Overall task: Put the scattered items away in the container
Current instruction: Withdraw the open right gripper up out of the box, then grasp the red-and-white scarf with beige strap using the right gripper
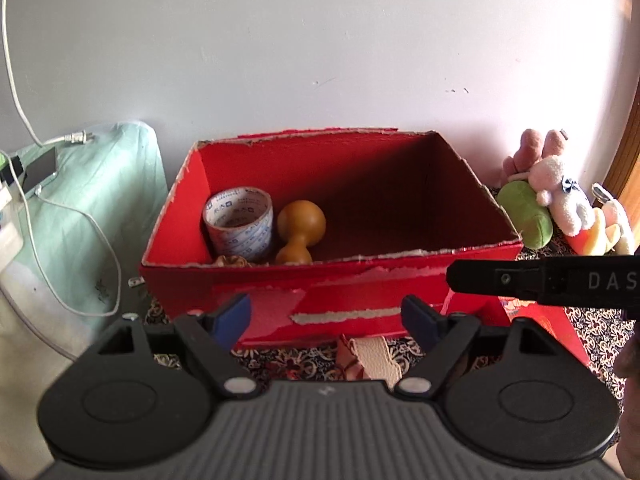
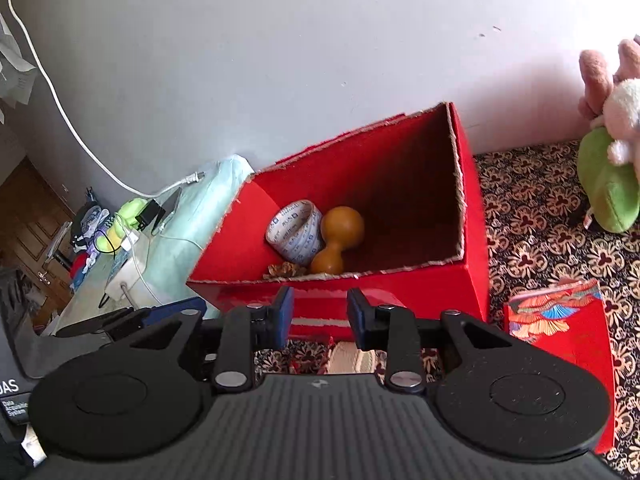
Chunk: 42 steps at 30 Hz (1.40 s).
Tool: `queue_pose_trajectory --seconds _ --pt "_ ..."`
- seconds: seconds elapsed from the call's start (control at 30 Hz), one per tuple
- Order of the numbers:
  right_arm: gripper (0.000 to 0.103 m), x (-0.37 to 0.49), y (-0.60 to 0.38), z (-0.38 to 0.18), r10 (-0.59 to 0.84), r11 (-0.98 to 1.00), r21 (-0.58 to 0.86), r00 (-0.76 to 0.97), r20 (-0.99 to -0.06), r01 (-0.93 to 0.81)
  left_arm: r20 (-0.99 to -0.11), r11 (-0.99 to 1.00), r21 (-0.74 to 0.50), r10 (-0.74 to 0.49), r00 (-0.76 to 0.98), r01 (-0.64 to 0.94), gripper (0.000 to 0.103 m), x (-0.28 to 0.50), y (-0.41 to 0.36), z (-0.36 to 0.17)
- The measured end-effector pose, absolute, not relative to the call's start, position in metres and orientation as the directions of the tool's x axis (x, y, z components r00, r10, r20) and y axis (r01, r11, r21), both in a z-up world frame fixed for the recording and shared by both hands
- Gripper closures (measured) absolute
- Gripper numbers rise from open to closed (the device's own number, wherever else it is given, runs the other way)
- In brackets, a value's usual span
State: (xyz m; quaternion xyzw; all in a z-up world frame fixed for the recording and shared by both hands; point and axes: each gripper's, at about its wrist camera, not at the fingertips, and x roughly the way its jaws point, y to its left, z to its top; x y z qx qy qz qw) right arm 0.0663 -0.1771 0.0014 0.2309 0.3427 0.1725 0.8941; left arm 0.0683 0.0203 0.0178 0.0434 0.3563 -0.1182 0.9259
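Observation:
A red cardboard box stands open against the wall; it also shows in the right wrist view. Inside it lie a tape roll, a wooden gourd and a brown pine cone. My left gripper is open and empty in front of the box. My right gripper is open and empty, also in front of the box. A beige strap item lies on the patterned cloth just below both grippers.
Plush toys sit right of the box by the wall. A red lid lies at the right. A pale green covered surface with cables and a phone stands left. The right gripper's body crosses the left view.

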Motion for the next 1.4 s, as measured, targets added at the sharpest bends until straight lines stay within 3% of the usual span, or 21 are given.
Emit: queue_pose_trajectory --seconds 0.07,0.13,0.33,0.47,0.63,1.03,1.3,1.37,1.4 --pt "0.071 0.065 -0.179 -0.013 0.464 0.831 0.543 0.684 -0.562 -0.118 -0.687 0.966 -0.022 -0.202 0.698 0.257 0.022 0.064 0.021 0.005" --pt "0.070 0.064 -0.180 -0.025 0.469 0.826 0.555 0.658 -0.589 -0.092 -0.714 0.960 -0.049 -0.227 0.662 0.277 0.034 0.061 0.021 -0.009" --pt "0.070 0.068 -0.171 -0.051 0.492 0.822 0.565 0.593 -0.637 -0.074 -0.758 0.938 -0.146 -0.310 0.574 0.315 0.034 0.054 0.017 -0.044" --pt "0.069 0.073 -0.161 -0.063 0.514 0.816 0.573 0.554 -0.655 -0.078 -0.780 0.927 -0.142 -0.320 0.538 0.347 0.036 0.054 0.003 -0.058" --pt "0.068 0.079 -0.149 -0.075 0.526 0.818 0.569 0.516 -0.677 -0.086 -0.813 0.932 -0.143 -0.302 0.497 0.333 0.052 0.062 0.000 -0.072" --pt "0.059 0.085 -0.136 -0.091 0.543 0.811 0.578 0.484 -0.687 -0.090 -0.808 0.923 -0.169 -0.330 0.487 0.346 0.052 0.066 0.007 -0.079" --pt "0.073 0.079 -0.143 -0.087 0.561 0.798 0.593 0.492 -0.666 -0.107 -0.781 0.917 -0.143 -0.336 0.527 0.372 0.057 0.055 0.009 -0.070" --pt "0.082 0.075 -0.145 -0.083 0.570 0.791 0.599 0.497 -0.654 -0.120 -0.768 0.903 -0.140 -0.359 0.531 0.407 0.082 0.047 0.008 -0.062" --pt "0.086 0.072 -0.146 -0.080 0.579 0.785 0.605 0.499 -0.644 -0.130 -0.764 0.896 -0.136 -0.367 0.531 0.423 0.088 0.042 0.007 -0.058"
